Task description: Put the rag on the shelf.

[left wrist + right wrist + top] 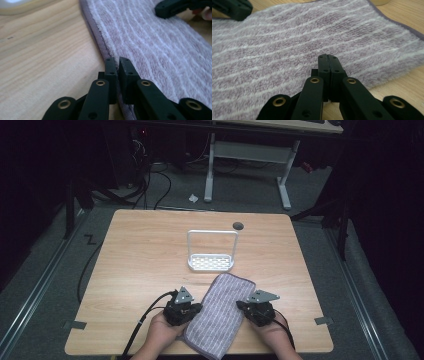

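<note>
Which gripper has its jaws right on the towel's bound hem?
The left gripper: its shut jaws straddle the darker bound hem of the towel. The right gripper sits shut over the striped pile instead.

A light wooden table [140,270] stands on grey carpet floor [45,285], lit while the room around it lies dark; beyond the table's far edge, a white-legged desk [250,165]; black cables [155,180] trail on the floor behind the table's far left corner; metal rails [35,295] run along both sides of the table.
</note>
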